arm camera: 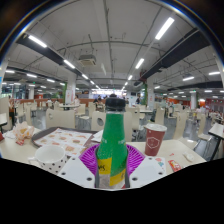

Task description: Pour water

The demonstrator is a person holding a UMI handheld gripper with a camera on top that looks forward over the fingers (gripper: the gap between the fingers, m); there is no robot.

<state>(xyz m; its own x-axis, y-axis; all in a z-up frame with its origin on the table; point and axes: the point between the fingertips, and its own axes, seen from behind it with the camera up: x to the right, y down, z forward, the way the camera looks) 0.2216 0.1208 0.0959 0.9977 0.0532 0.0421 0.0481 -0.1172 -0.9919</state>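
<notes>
Two fingers: the gripper (111,172) reaches forward with its white fingers (76,172) either side of a green bottle; purple pads (134,158) on their inner faces flank its body
Grip: the pads sit tight against the bottle's sides with no gap visible; it reads as clamped on the bottle, not merely standing around it
Green bottle (112,148): upright between the fingers; dark cap (115,103) on top, yellow label across the lower body; whether the cap is screwed on or loose cannot be told
Red cup (155,139): a paper cup with a white rim, standing just beyond the fingers and to the right of the bottle; near it but apart; the likely target for the water
Table (30,150): pale surface carrying the cup; papers or trays (66,138) lie to the left, beyond the fingers
Hall: a large canteen-like room with rows of tables and ceiling strip lights (164,27) well behind
Step in hand: the bottle seems grasped and held vertical; pouring not yet begun
Next move: carry the bottle over the cup's rim and tilt its neck towards the opening; the cap, if closed, must come off first; a light paper cup may tip if nudged
</notes>
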